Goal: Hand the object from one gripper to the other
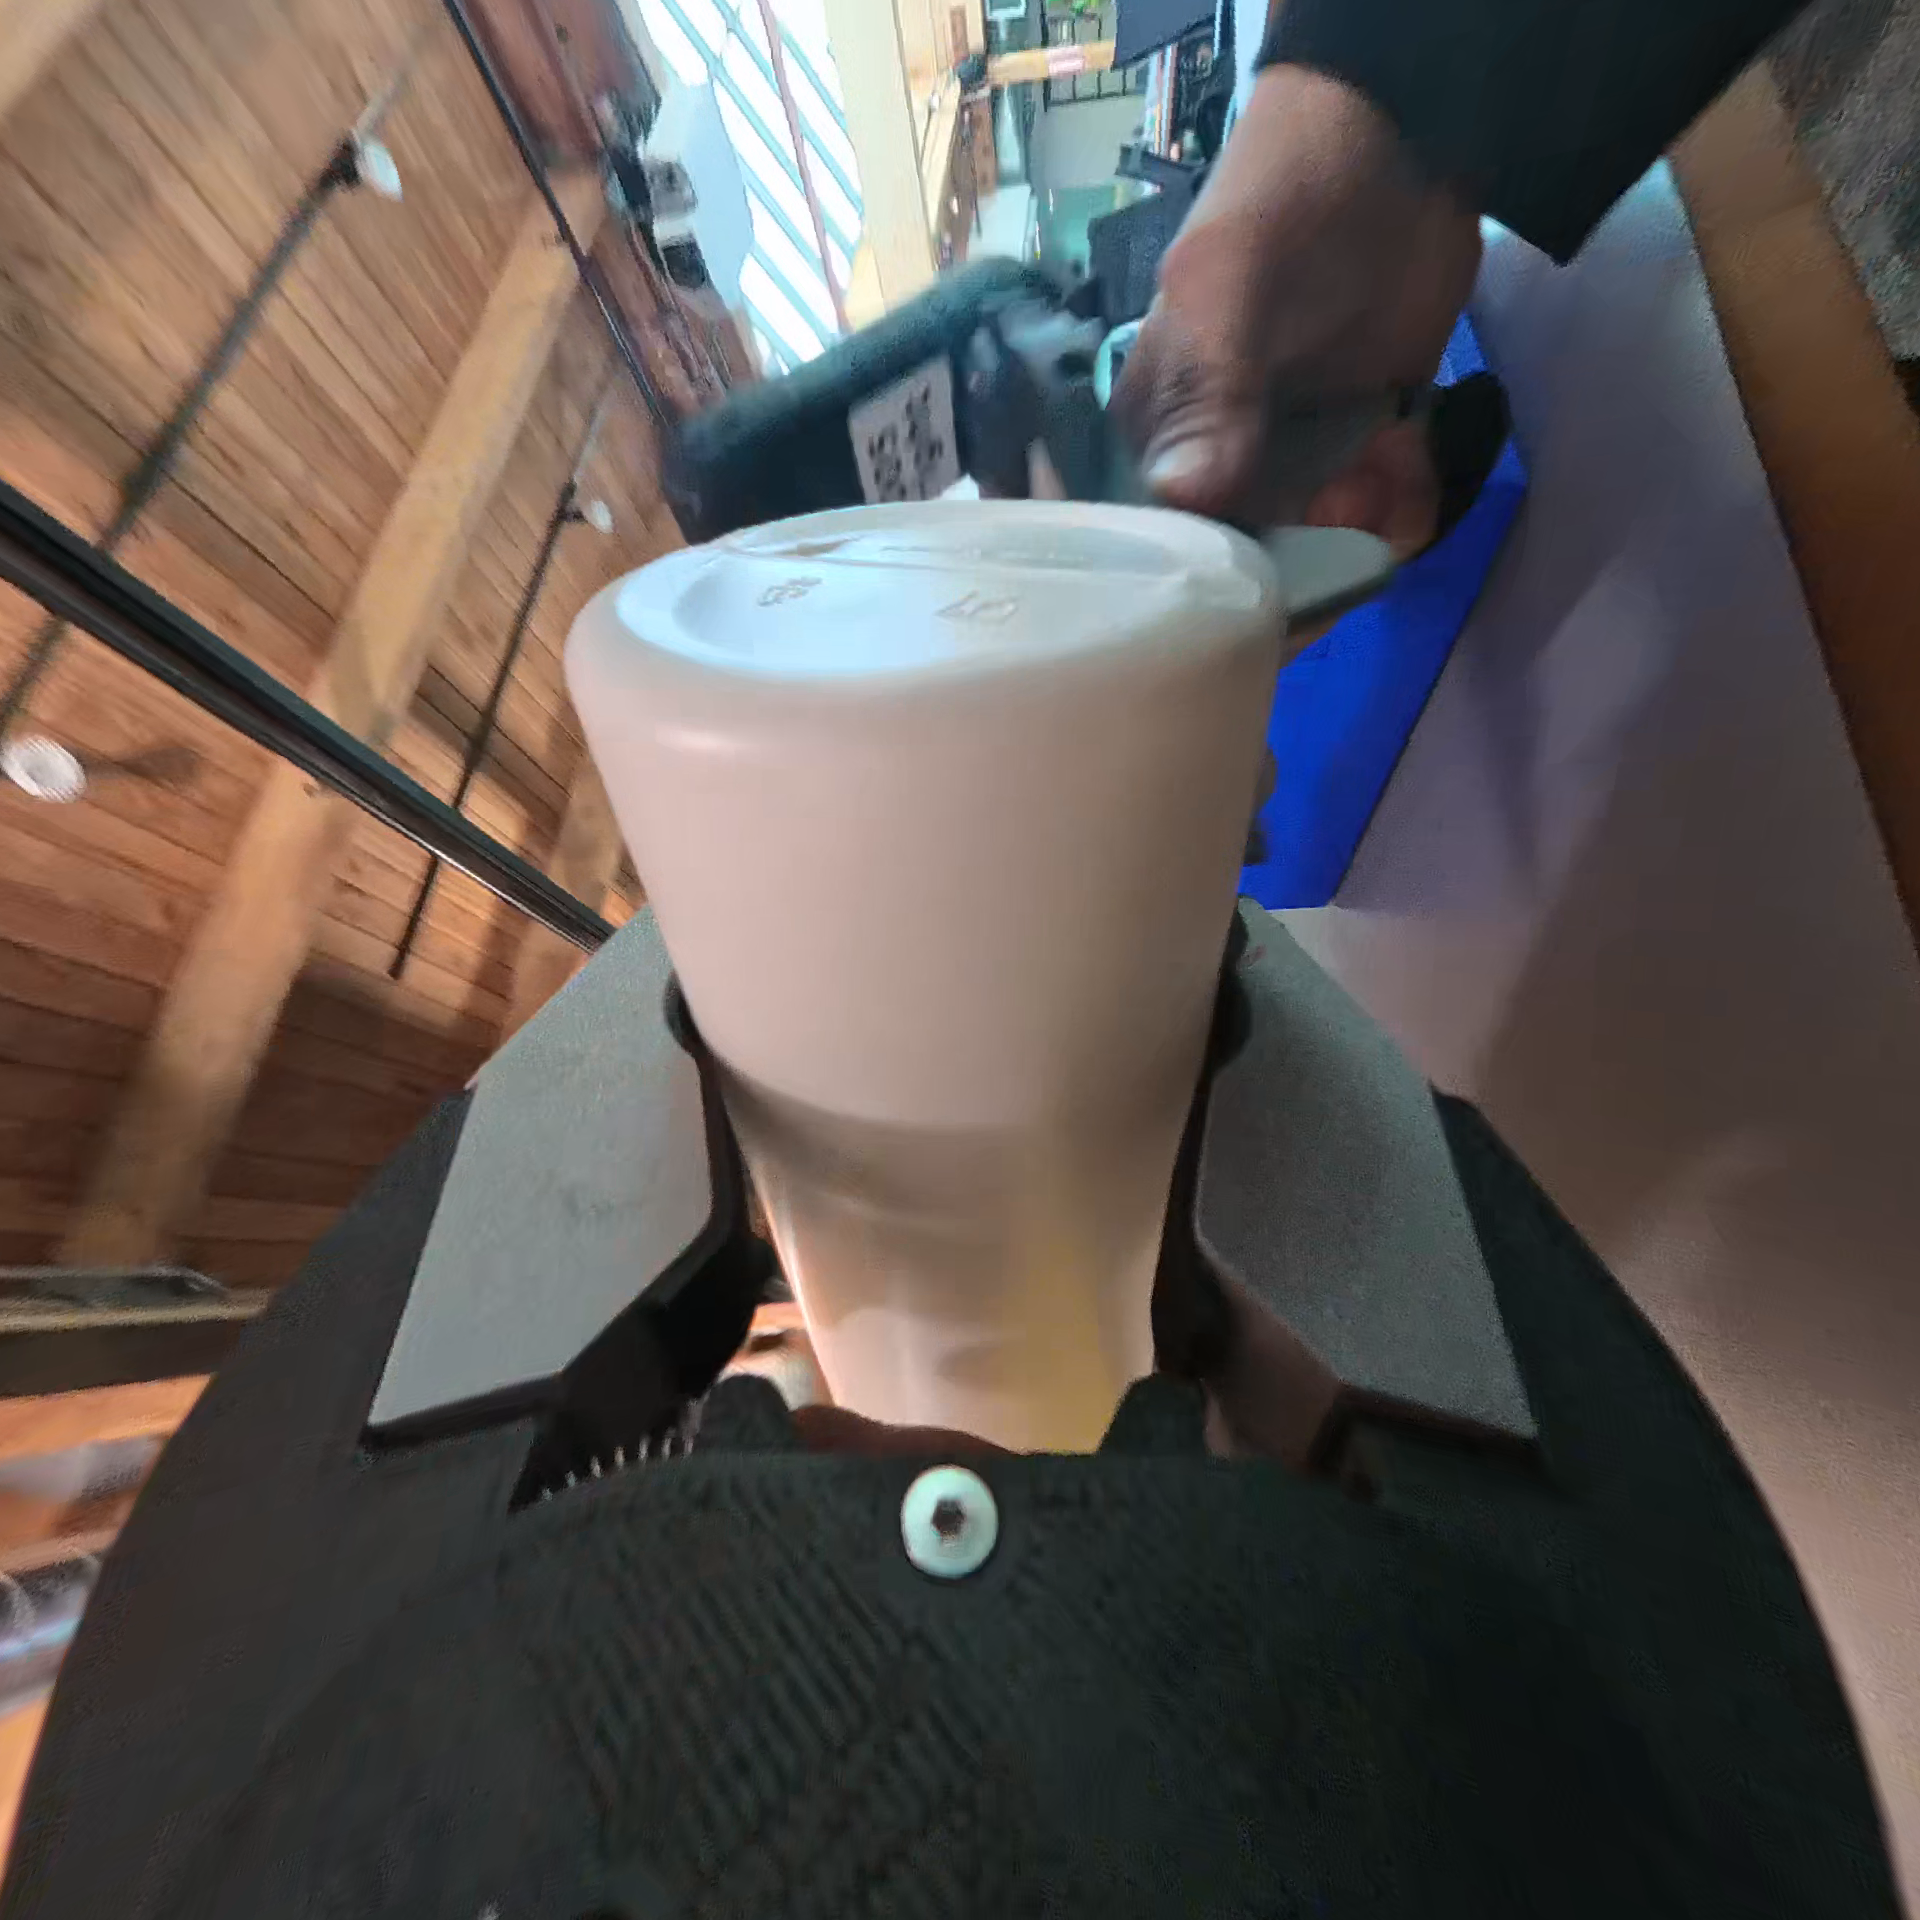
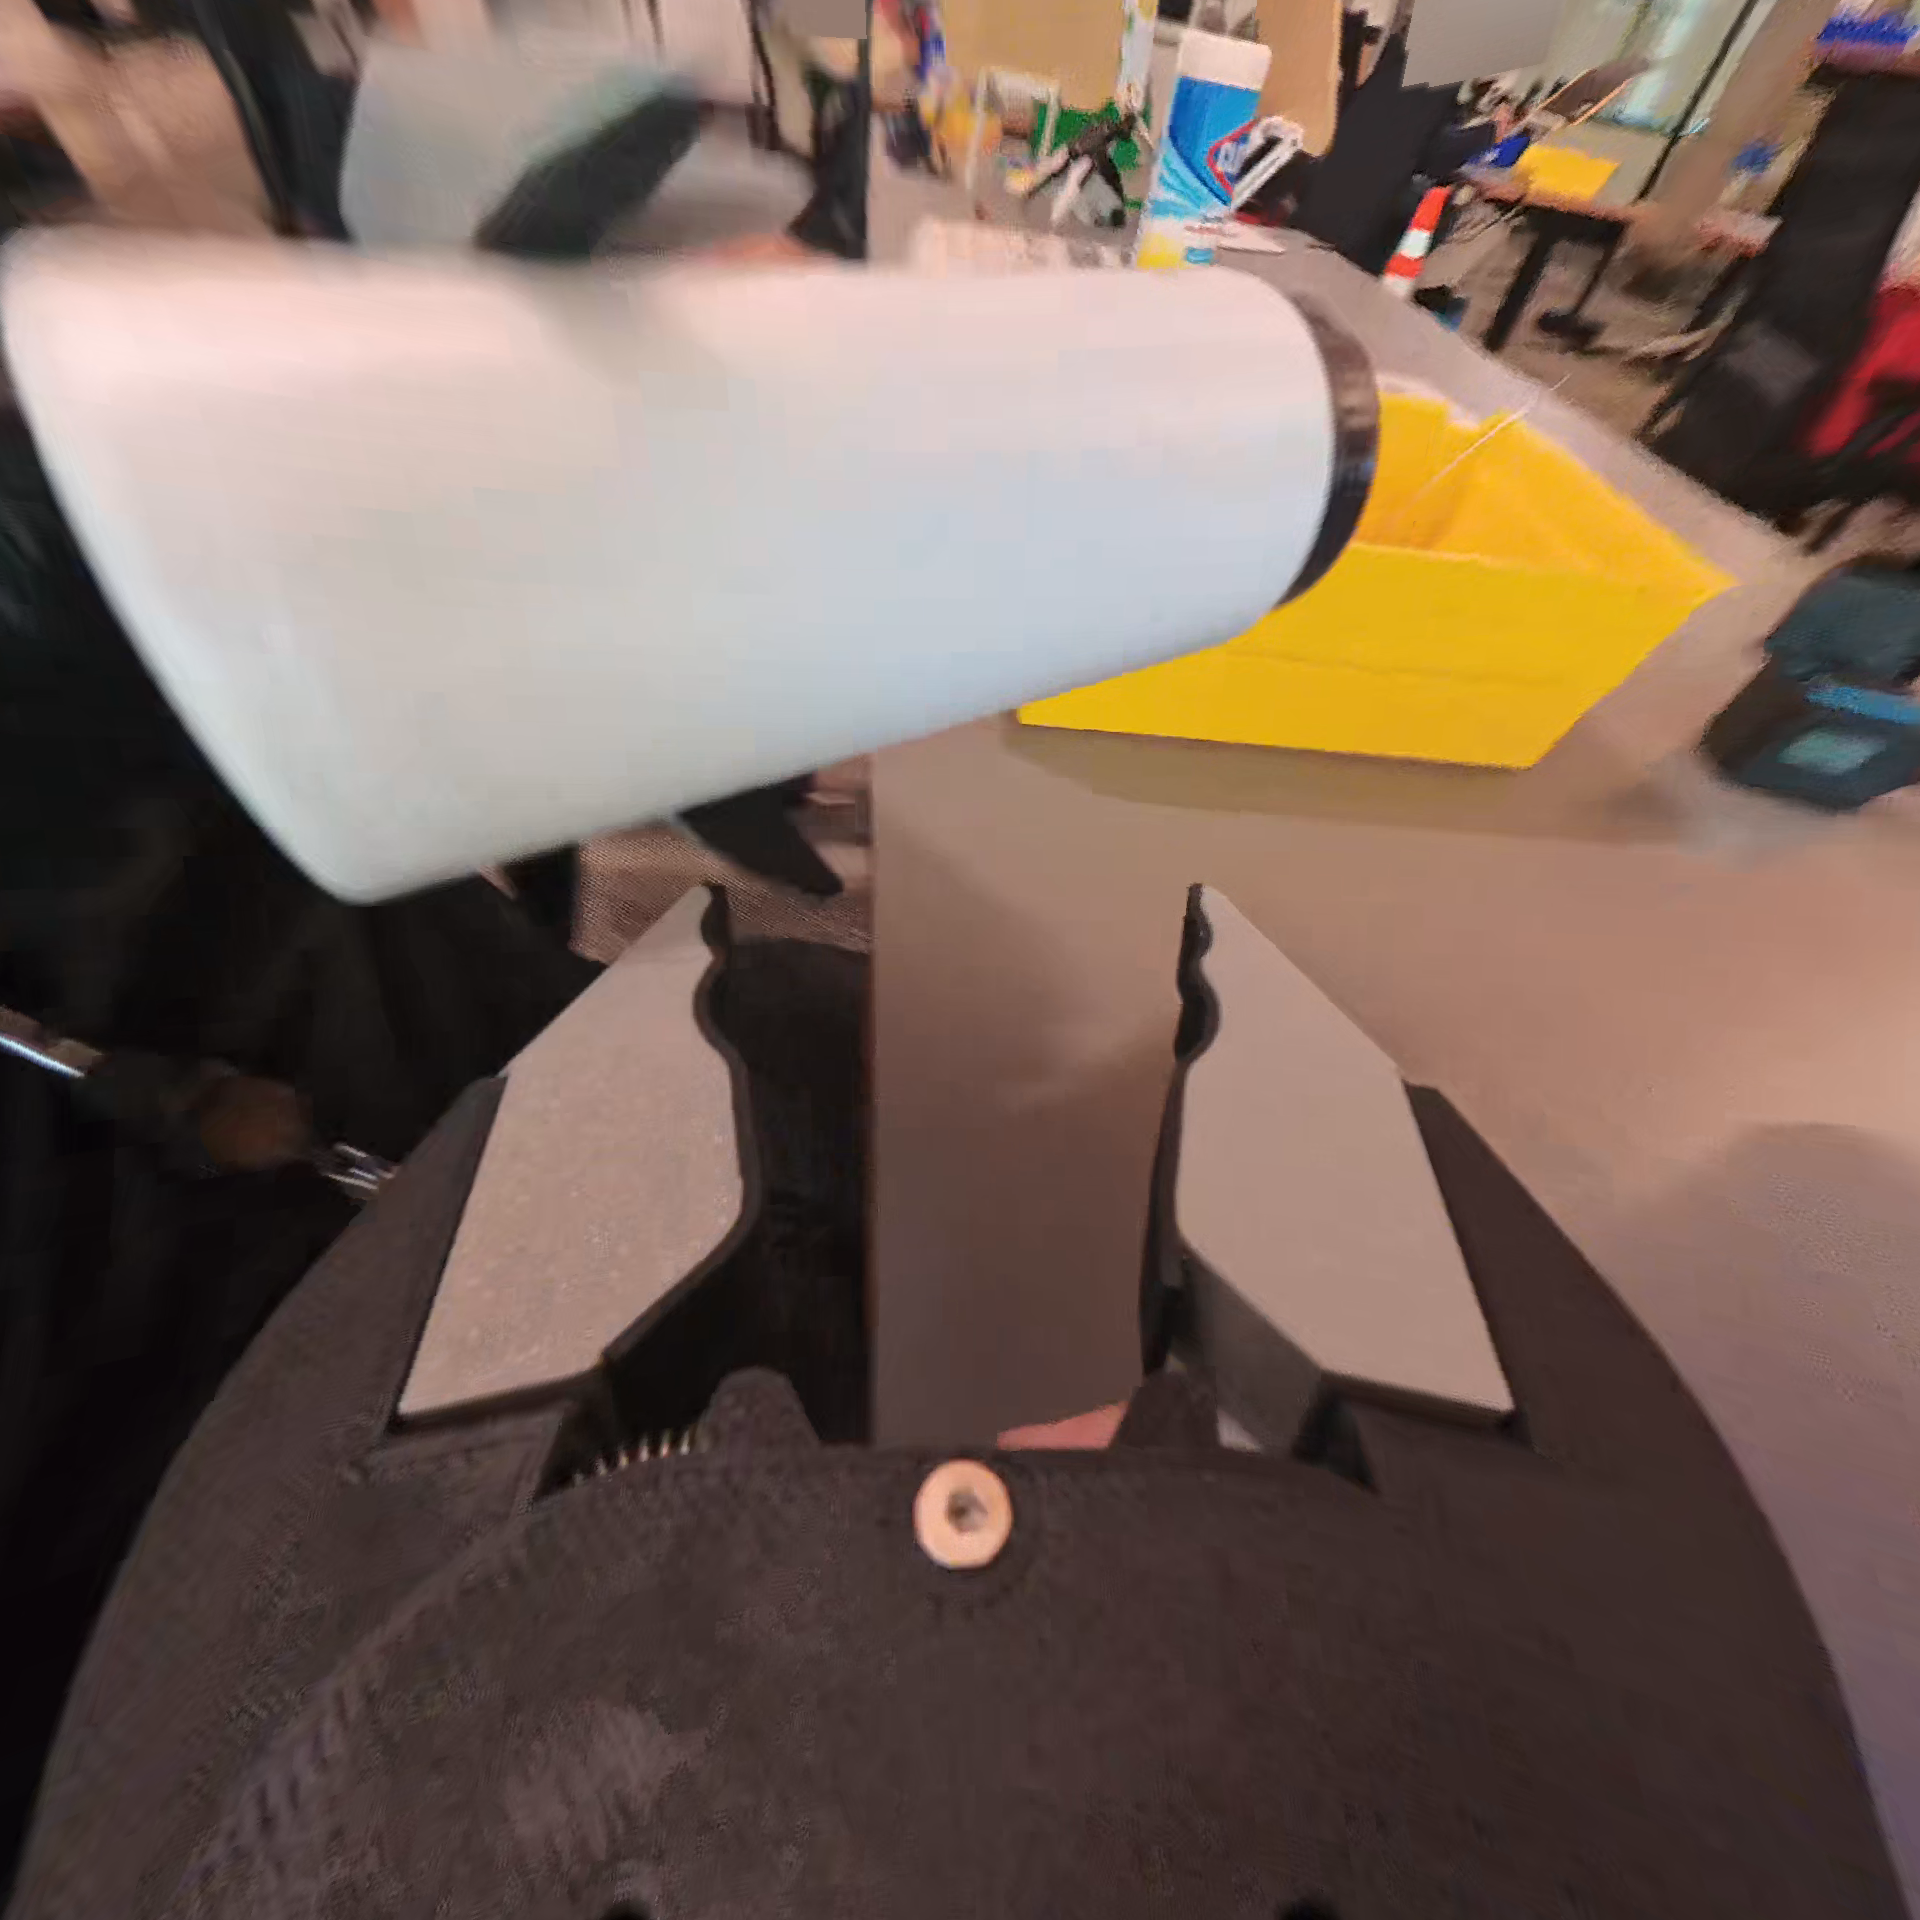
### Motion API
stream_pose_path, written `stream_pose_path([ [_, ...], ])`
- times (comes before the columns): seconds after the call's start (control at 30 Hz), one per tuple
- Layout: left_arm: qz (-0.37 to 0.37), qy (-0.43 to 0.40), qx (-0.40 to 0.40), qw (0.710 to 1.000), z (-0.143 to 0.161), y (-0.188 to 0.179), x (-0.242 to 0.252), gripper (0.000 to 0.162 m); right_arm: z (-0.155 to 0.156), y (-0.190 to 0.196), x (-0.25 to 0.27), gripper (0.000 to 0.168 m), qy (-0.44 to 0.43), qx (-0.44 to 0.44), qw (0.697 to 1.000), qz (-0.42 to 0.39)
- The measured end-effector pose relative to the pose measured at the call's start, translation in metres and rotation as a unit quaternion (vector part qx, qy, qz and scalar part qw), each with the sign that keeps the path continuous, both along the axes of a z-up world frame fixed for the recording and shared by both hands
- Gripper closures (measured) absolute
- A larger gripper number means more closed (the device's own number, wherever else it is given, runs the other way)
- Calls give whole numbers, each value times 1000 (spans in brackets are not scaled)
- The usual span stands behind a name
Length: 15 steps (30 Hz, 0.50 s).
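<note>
**White tumbler clamped in the left tool, right tool hanging open just short of it**

So the left tool (image 1: pixel 956 1039) is clenched around a white tumbler (image 1: pixel 925 831); both grey pads press its sides, and the body runs back between the fingers toward the tool's base, wide flat end pointing away from the camera; that end has some moulded marks I won't go into.

From the right wrist view the same white tumbler (image 2: pixel 665 540) lies sideways and a bit tilted across the upper left of the frame, black rim on its right end; it sits just beyond the tips of the right tool (image 2: pixel 951 914), not between them; the fingers of that tool are spread with a clear gap and nothing in it, so it's released and grasping nothing; can't tell if the tips are touching the tumbler's underside, looks like apart but it's blurry.

In the left wrist view the right tool (image 1: pixel 1340 566) shows past the far end of the tumbler, held by a person's hand (image 1: pixel 1288 322) in a dark sleeve; one grey pad pokes out right beside the tumbler's rim.

Behind the tumbler, on the grey surface (image 2: pixel 1351 987), there's a yellow bin (image 2: pixel 1455 623) to the right; farther off a blue and white canister (image 2: pixel 1205 135).
</note>
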State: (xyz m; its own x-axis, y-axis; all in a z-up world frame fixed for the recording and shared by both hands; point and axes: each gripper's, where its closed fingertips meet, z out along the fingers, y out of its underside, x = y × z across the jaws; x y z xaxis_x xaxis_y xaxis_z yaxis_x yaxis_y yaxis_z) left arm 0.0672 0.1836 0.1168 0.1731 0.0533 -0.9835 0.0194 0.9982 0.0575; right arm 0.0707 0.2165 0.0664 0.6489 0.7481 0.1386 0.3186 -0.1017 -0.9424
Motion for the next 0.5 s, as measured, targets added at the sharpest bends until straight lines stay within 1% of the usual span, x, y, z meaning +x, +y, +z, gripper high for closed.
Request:
stream_pose_path([
  [0.03, -8, -7, 21, 1000, -3, -5, 0, 65, 3, 0, 2, 82, 48, -32, 998, 7],
  [0.1, -16, -2, 51, 999, -13, -13, 3, 66, 13, 1, 11, 87, 142, -87, 986, 15],
  [0.17, -22, 6, 76, 997, -22, -22, 6, 66, 28, 3, 21, 89, 253, -132, 958, 23],
  [0.23, -25, 15, 100, 995, -33, -29, 9, 66, 41, -4, 22, 89, 339, -180, 921, 68],
  [0.27, -27, 17, 110, 993, -36, -33, 10, 67, 41, -7, 19, 88, 356, -206, 907, 84],
  [0.3, -29, 19, 115, 993, -39, -36, 10, 67, 38, -7, 16, 80, 362, -228, 900, 87],
  [0.4, -46, 29, 115, 992, -45, -50, 13, 67, 29, 3, 6, 59, 371, -257, 890, 67],
  [0.5, -66, 38, 130, 989, -56, -66, 14, 67, 16, 4, -12, 54, 355, -290, 886, 73],
])
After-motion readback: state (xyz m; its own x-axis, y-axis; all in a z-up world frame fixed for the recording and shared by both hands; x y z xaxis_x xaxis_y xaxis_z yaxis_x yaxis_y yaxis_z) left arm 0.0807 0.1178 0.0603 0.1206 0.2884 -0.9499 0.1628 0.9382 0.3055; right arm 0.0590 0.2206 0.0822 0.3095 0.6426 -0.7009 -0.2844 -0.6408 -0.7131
